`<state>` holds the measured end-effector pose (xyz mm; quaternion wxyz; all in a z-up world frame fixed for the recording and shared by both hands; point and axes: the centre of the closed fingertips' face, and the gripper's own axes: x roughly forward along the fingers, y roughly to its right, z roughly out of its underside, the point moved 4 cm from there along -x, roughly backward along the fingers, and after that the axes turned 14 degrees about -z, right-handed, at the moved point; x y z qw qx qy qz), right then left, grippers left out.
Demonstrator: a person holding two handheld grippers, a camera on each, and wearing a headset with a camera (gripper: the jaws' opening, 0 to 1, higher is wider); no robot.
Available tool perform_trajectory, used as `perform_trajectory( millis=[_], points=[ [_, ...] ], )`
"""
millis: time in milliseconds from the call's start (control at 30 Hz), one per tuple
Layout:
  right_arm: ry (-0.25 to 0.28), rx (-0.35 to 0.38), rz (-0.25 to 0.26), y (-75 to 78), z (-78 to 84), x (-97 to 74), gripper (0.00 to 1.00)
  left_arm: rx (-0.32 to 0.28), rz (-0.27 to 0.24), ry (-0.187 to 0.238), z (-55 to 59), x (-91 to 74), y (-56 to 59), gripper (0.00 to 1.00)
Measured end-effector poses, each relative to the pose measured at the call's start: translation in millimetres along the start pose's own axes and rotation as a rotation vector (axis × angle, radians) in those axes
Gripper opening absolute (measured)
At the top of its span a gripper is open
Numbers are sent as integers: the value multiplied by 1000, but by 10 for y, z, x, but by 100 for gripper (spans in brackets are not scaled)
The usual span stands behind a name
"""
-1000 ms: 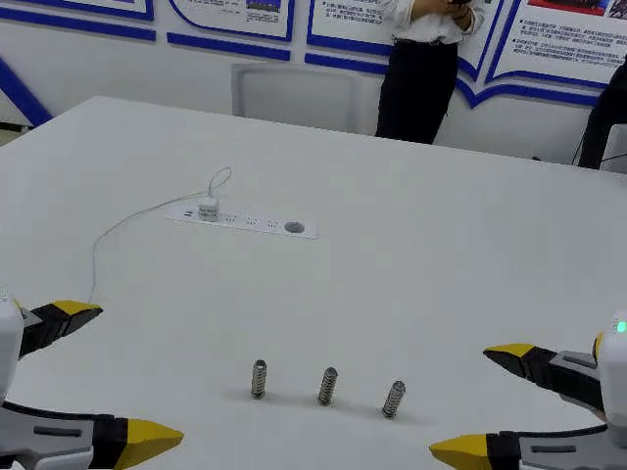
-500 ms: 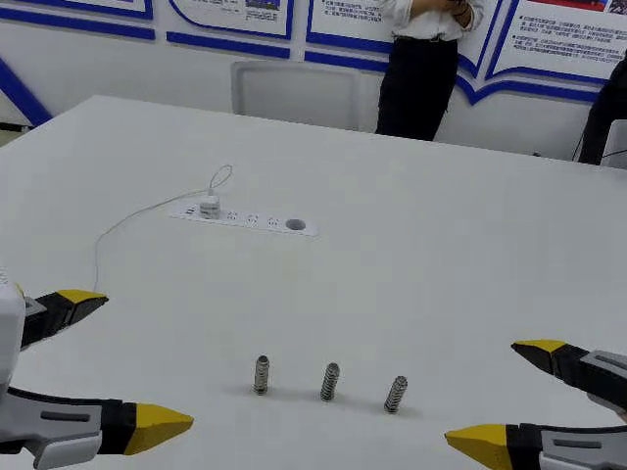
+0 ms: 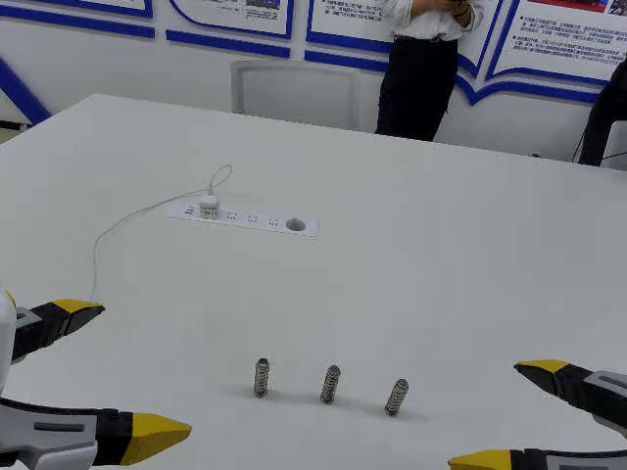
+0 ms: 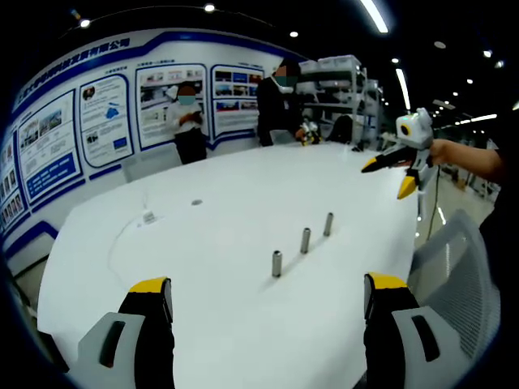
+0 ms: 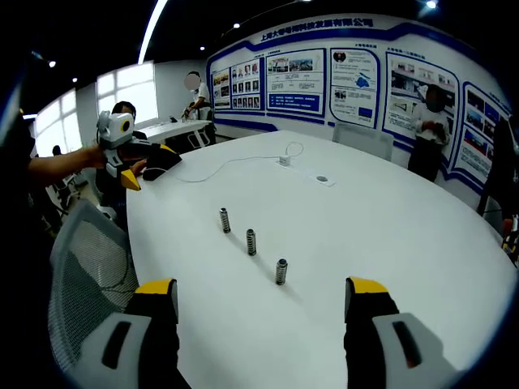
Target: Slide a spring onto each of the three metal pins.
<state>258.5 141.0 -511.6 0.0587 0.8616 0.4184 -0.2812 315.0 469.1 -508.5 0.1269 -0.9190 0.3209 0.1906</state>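
Three metal pins (image 3: 331,384), each wearing a coiled spring (image 3: 261,377), stand upright in a row, well apart from the power strip (image 3: 242,218).

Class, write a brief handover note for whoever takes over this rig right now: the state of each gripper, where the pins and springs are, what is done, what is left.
Left gripper: open, empty, low at the near left of the white table.
Right gripper: open, empty, near right.
Three metal pins stand upright in a row between the grippers: left pin, middle pin, right pin. Each looks to carry a coiled grey spring.
Done: all three pins appear to be fitted.
Left: probably nothing; check that each spring is seated.
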Motion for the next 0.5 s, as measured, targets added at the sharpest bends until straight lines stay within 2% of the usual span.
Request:
perform_trajectory(
  millis=[333,500],
  points=[
    [65,37,12,-13,-91,-77,84,-10,4,3,-4,10,29,100],
    [76,49,12,-21,-107,-73,83,-6,12,-2,4,21,74,100]
  ],
)
